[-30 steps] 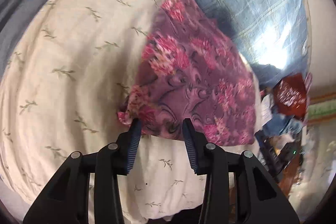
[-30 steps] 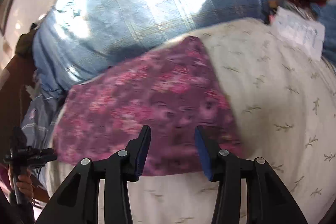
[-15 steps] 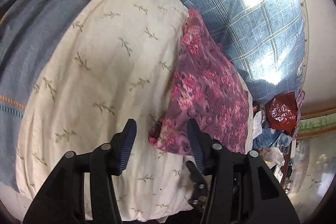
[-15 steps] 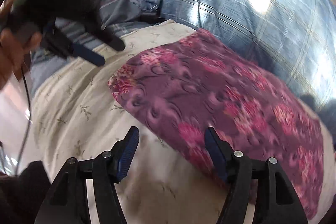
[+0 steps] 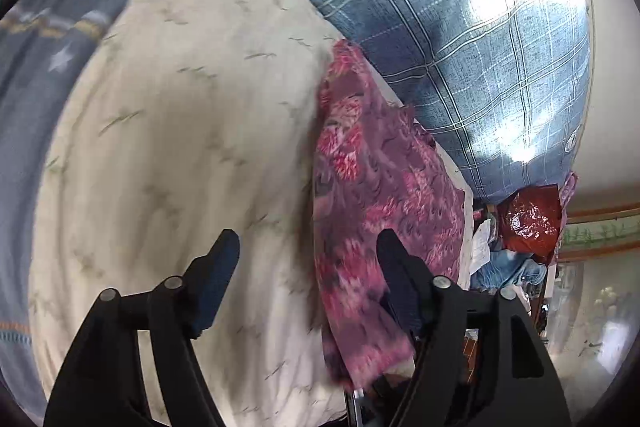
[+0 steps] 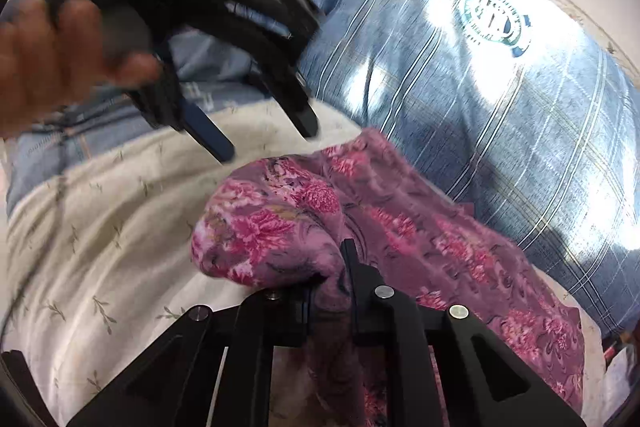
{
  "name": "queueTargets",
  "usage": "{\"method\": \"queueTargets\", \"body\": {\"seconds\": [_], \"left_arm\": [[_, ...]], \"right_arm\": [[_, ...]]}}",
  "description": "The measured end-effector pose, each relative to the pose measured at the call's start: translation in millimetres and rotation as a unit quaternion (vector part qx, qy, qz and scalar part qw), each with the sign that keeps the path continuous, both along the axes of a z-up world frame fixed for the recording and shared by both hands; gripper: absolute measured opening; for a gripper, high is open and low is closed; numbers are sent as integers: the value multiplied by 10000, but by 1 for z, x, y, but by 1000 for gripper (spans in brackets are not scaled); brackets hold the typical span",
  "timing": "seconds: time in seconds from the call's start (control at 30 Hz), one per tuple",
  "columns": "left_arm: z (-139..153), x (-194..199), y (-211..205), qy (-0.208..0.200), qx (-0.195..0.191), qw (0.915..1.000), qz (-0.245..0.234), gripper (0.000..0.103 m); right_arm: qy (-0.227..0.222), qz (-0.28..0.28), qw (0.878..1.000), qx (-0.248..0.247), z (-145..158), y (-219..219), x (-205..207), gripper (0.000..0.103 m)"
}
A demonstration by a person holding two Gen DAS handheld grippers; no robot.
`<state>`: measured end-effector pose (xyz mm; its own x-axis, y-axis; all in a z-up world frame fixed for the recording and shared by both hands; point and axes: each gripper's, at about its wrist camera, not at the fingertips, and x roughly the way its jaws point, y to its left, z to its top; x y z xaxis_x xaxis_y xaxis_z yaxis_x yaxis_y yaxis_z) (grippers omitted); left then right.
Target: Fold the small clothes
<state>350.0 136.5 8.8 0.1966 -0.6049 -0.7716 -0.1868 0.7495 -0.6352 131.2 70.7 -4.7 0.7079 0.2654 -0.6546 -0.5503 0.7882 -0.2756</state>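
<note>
Since half a second ago the right gripper (image 6: 326, 281) has closed on the near edge of the floral garment (image 6: 404, 227), which lies on the cream quilt (image 5: 180, 155); left gripper (image 5: 308, 247) hovers above, jaws apart.

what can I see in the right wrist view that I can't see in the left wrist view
Only the right wrist view shows the right gripper pinching the floral garment, plus the left gripper seen from outside, held in a hand.
Only the left wrist view shows a red bag and the left fingers spread open.
Both show the garment, the cream sheet and the blue plaid bedding.
</note>
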Motion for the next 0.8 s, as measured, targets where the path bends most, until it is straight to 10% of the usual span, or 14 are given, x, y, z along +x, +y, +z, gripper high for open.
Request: {"method": "queueTargets", "body": {"seconds": [0.2, 0.3, 0.8], "left_arm": [[-4, 35, -54, -148, 307, 9980, -526, 65], [-4, 43, -79, -168, 589, 9948, -810, 10], [100, 15, -206, -1648, 1139, 9696, -1405, 6]], "right_arm": [[-57, 189, 9992, 335, 19, -13, -6, 8], [62, 173, 9987, 480, 19, -22, -3, 8], [764, -958, 9602, 2511, 58, -164, -5, 6]]}}
